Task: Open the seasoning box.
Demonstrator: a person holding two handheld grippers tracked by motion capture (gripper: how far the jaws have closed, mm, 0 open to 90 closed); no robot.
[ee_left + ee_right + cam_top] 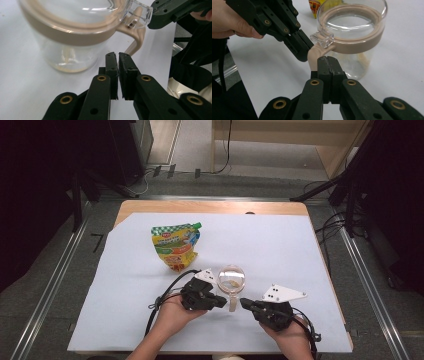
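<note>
A clear glass jug (231, 279) with a beige collar and a beige handle (233, 303) stands on the white sheet, its handle pointing at the person. My left gripper (223, 301) sits just left of the handle, jaws shut on nothing; in the left gripper view its tips (117, 54) point at the handle (137, 42) below the jug (67, 37). My right gripper (244, 303) is just right of the handle, shut and empty; its tips (327, 58) are beside the handle (312, 58), under the lid's clear tab (322, 38). A yellow-green spouted pouch (175, 247) stands behind the jug.
The white sheet (280, 245) covers most of the wooden table (210, 207). Floor rails run along both sides of the table, and dark stands and cables are at the back. The pouch (314, 6) peeks in behind the jug (359, 37) in the right gripper view.
</note>
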